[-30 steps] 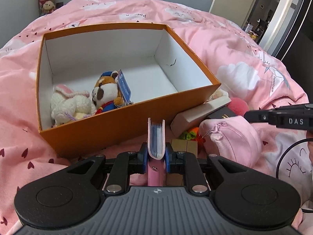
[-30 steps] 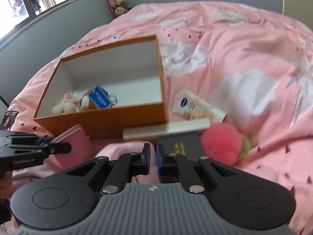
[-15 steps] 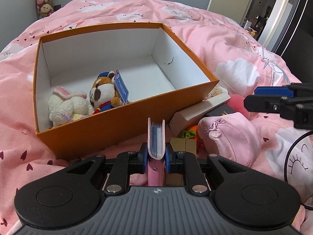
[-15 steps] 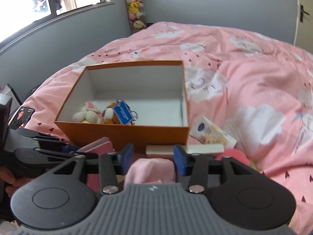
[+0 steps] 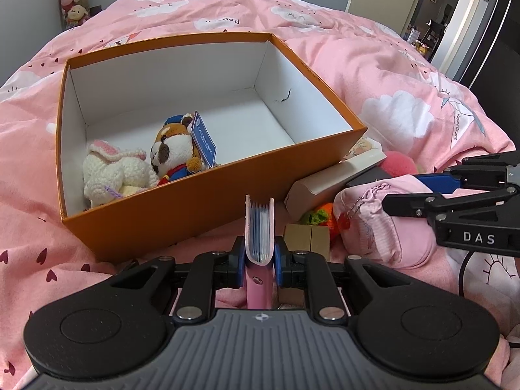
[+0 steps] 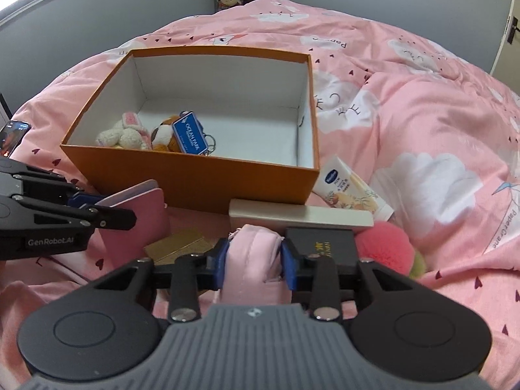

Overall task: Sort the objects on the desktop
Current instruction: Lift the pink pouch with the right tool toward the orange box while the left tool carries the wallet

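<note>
An open orange box [image 5: 182, 214] [image 6: 182, 175] sits on the pink bed and holds a white plush rabbit [image 5: 110, 172] and a brown plush dog [image 5: 175, 154] with a blue tag. My left gripper [image 5: 259, 261] is shut on a pink card holder [image 5: 259, 227], held upright just in front of the box; it also shows in the right wrist view [image 6: 136, 217]. My right gripper [image 6: 255, 260] is shut on a soft pink pouch [image 6: 253, 260] [image 5: 383, 224], right of the box's near corner.
By the box's near right corner lie a long beige case [image 6: 302, 216], a black box [image 6: 320, 247], a cream tube [image 6: 352, 191], a pink pompom [image 6: 385, 250], a small tan box [image 5: 307, 239] and a carrot toy [image 5: 321, 216]. A phone [image 6: 11, 133] lies far left.
My right gripper opened, moved over the pink pouch and closed on it. The left gripper keeps holding the card holder and has barely moved.
</note>
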The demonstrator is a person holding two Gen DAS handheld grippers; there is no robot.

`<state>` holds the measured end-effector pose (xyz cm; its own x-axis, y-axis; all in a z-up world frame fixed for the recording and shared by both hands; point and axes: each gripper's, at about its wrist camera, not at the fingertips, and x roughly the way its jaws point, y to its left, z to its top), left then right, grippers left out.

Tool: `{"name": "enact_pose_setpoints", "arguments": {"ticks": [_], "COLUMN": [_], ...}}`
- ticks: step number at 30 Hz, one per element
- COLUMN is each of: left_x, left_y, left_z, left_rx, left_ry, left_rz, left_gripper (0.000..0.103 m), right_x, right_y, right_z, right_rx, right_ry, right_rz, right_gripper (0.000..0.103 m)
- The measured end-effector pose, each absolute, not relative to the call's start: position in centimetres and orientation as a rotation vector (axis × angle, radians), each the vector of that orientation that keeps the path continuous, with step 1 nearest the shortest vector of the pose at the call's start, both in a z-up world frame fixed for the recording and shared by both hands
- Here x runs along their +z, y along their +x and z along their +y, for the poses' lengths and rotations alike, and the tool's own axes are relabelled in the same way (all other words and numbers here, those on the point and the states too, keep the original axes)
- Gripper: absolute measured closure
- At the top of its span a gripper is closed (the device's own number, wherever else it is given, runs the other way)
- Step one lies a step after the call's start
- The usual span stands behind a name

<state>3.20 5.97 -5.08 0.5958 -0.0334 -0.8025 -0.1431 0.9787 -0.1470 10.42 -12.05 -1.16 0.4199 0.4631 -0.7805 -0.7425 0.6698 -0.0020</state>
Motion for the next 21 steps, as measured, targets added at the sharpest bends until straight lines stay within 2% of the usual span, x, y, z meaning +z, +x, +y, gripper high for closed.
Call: {"name": "enact_pose_setpoints", "arguments": {"ticks": [5, 21], "left_x": [-4.1, 2.8], "left_y": [2.9, 2.2], "left_z": [5.8, 4.9], "left_rx": [0.065, -0.01], "left_ry": [-0.189, -0.21], "left_rz": [0.907, 0.697], "left_gripper": [0.084, 0.084], "right_x": [-0.4, 5.8], "right_y": [10.4, 10.5], "right_z": [-12.8, -14.3], "right_rx": [0.796, 0.856], "right_ry": [-0.351, -0.239], "right_rz": [0.82, 0.651], "right_gripper": [0.073, 0.073]}}
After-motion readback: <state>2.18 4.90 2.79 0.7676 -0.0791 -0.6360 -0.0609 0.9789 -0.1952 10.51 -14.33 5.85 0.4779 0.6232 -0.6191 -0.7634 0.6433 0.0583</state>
